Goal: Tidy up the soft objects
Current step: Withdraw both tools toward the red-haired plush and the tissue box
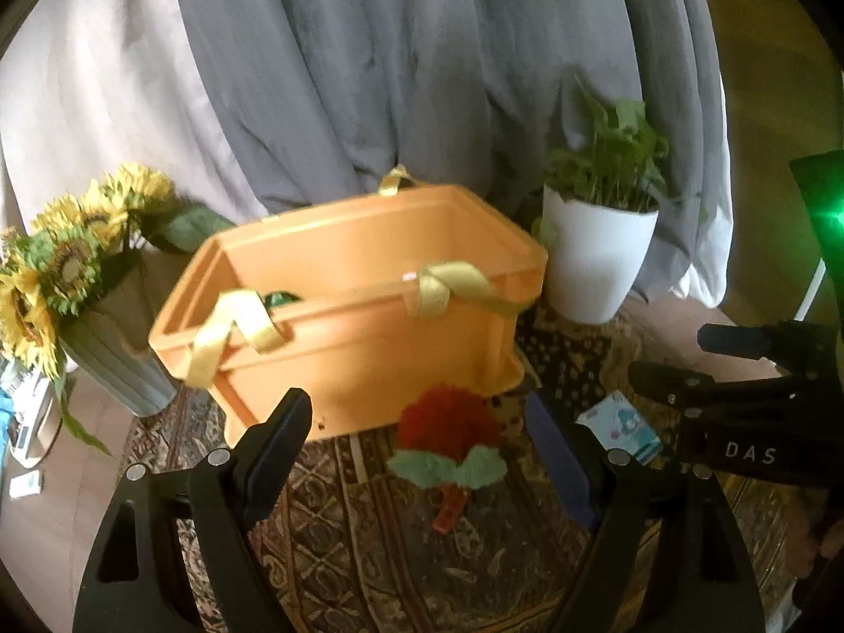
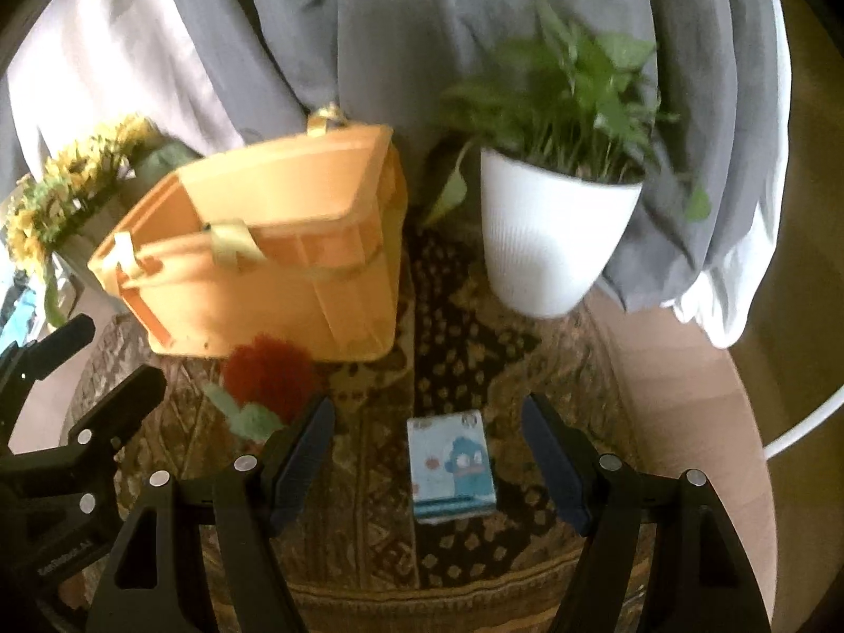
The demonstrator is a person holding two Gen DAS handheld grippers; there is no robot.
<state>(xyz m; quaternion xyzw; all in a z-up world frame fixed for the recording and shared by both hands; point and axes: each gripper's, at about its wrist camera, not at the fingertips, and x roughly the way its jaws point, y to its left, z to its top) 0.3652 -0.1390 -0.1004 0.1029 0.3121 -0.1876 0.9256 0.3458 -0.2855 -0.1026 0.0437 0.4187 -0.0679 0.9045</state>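
Observation:
An orange bin [image 1: 369, 337] with yellow ribbon handles stands on a patterned rug [image 1: 369, 554]. In front of it lies a fluffy red flower toy with green leaves [image 1: 448, 422]. My left gripper [image 1: 422, 453] hangs open above the toy, its fingers either side of it and apart from it. A light blue tissue pack with a cartoon figure [image 2: 452, 467] lies flat on the rug [image 2: 369, 527]. My right gripper [image 2: 427, 459] is open over the pack, not touching it. The red toy [image 2: 266, 380] and the bin [image 2: 264, 264] appear to its left. Something green shows inside the bin.
A white pot with a green plant [image 2: 548, 242] stands right of the bin. A grey vase of sunflowers [image 1: 79, 274] stands left of it. Grey and white curtains [image 1: 395, 63] hang behind. Small items lie on the floor at far left.

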